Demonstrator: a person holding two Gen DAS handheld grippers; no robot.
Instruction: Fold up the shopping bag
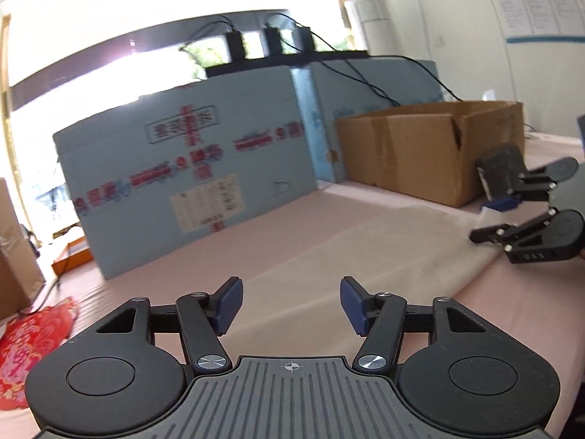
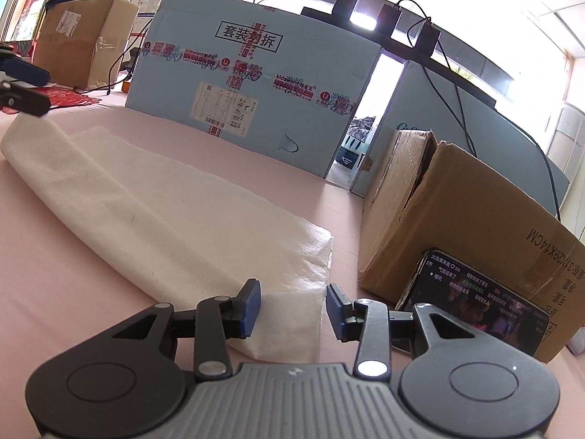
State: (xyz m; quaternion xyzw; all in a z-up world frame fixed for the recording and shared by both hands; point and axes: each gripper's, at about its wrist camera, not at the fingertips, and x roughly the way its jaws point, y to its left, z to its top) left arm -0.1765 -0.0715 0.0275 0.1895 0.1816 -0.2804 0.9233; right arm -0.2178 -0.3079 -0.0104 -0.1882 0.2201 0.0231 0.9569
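While the pink counter (image 2: 109, 274) carries it, the white shopping bag (image 2: 153, 197) lies flat as a long folded strip, laid out, I judge, for another fold. Left tool (image 1: 290, 305) hovers over one end, jaws parted, gripping nothing. Right tool (image 2: 292, 311) straddles the other end's corner, jaws apart, pads not pressing. Blur hides the bag's handles and seams.

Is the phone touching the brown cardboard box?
Touching. The right wrist view shows the phone propped on edge, leaning against the front of the brown cardboard box.
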